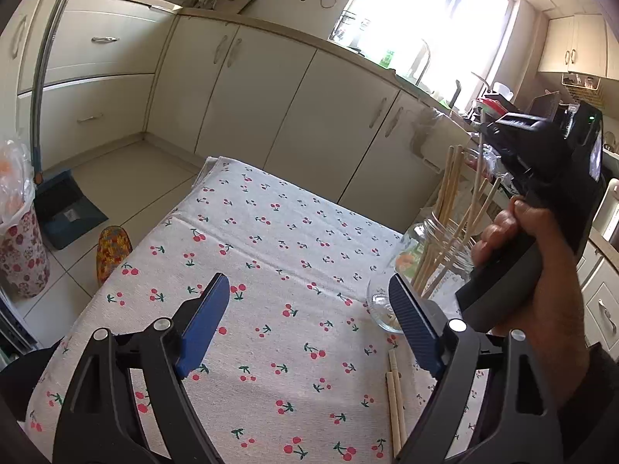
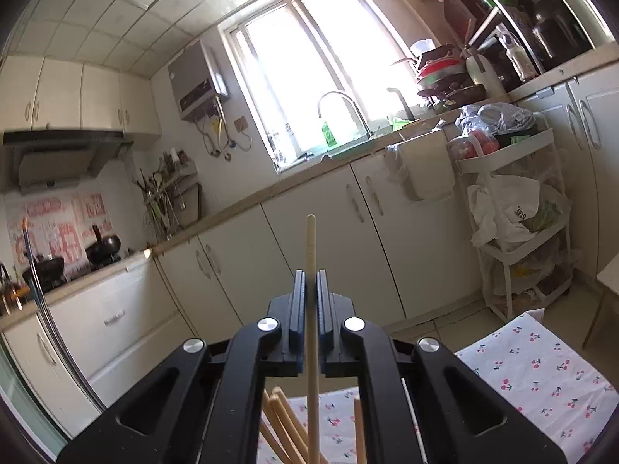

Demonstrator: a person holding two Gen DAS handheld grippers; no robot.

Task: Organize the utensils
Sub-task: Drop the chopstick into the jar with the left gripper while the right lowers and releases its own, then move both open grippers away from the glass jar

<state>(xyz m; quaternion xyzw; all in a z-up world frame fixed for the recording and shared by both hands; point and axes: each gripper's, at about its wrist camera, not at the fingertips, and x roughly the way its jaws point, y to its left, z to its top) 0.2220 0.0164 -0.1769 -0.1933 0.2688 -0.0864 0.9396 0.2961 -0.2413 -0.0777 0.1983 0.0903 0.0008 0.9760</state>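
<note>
- The right gripper (image 2: 310,282) is clamped on a single pale chopstick (image 2: 311,247), its two jaws pressed flat against the stick's sides.
- In the right wrist view the held chopstick's long axis runs nearly upright through the jaws: one end stands above the fingertips, the rest drops straight down below them.
- Directly beneath that claw, the tops of several more chopsticks (image 2: 278,417) fan upward, so the lower end of the held stick hangs just above or among them; which of the two cannot be told.
- The left wrist view shows a hand (image 1: 514,232) carrying the right gripper over a glass jar (image 1: 425,270), which stands on the cherry-print tablecloth (image 1: 271,232) with its bundle of chopsticks leaning out.
- The left gripper (image 1: 313,317) hovers low over the cloth with jaws spread wide and nothing between them; the jar sits just beyond its right finger, ahead and to the right.
- Two loose chopsticks (image 1: 394,406) lie on the cloth close below that right finger, their length pointing roughly along the gripper's own line.
- Judged from this, the right hand is nearer the jar for a drop-in, while the left is nearer the loose pair.
</note>
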